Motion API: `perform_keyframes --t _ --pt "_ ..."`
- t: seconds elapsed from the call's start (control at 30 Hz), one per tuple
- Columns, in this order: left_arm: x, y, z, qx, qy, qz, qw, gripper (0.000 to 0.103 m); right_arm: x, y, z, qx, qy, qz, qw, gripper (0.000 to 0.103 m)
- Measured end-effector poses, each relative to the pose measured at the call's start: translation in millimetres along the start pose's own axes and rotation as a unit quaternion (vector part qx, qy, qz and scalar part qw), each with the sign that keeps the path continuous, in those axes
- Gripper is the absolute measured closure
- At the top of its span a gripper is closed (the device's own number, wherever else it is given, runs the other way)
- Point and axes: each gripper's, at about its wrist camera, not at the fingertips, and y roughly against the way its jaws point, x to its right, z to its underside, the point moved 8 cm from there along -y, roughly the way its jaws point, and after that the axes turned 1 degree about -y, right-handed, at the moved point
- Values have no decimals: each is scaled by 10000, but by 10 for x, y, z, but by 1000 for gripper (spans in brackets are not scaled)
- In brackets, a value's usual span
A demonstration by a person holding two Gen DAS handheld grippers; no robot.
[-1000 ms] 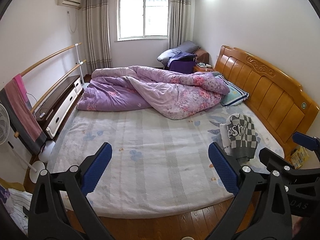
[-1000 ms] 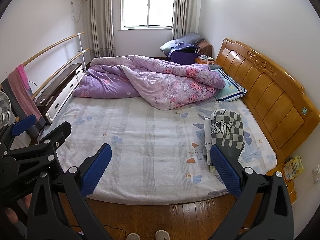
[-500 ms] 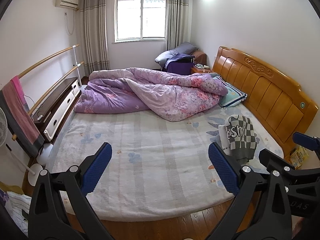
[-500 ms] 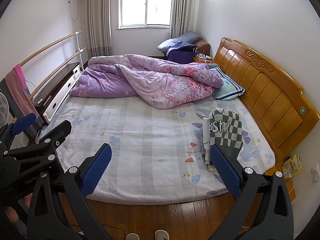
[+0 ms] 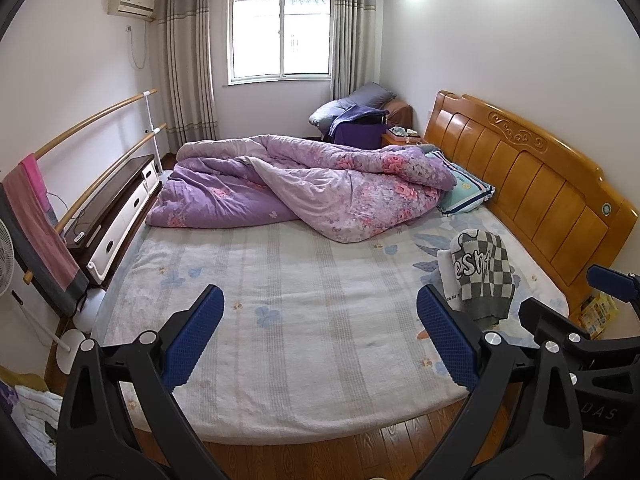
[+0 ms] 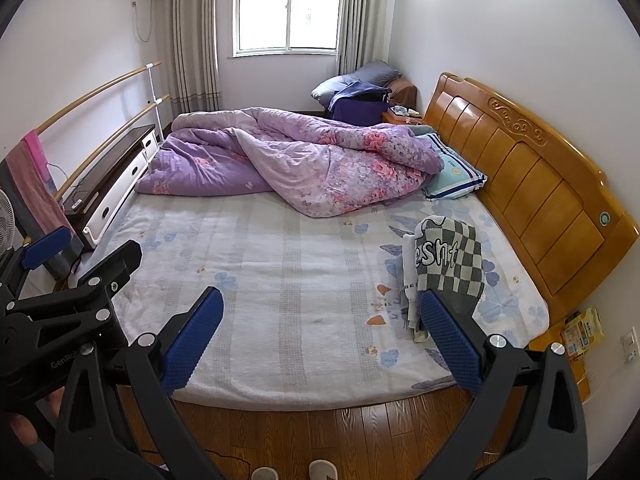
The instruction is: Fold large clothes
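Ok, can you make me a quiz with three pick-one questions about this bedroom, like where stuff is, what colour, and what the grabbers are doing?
1. Where is the checkered sweater?
A. on the floor
B. on the bed near the headboard
C. on the window sill

2. What colour is the crumpled quilt?
A. purple
B. green
C. orange

3. How are the left gripper and the right gripper?
A. both open and empty
B. both holding the sweater
C. one holding the quilt

Answers: B, it lies on the sheet beside the headboard; A, purple with pink flowers; A, both sets of jaws stand wide apart with nothing between.
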Motion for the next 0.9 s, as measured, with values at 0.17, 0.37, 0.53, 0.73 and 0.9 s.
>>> perform_keyframes --t 0.17,0.37,0.53,0.73,0.9 --pt "6 -48 -13 -45 -7 62 10000 6 56 -5 2 -8 -9 25 10000 8" --pt "28 -122 -25 -81 -9 115 9999 6 100 -24 5 -15 -14 52 10000 8" --pt "43 -147 -42 -85 -21 137 9999 6 167 -25 6 -8 -16 83 10000 8" --pt "80 -197 -50 -97 -39 168 9998 6 193 -43 -7 -4 -10 84 10000 8" --pt "88 -215 -50 -93 -43 190 9998 6 259 -45 -4 4 -14 117 9999 8"
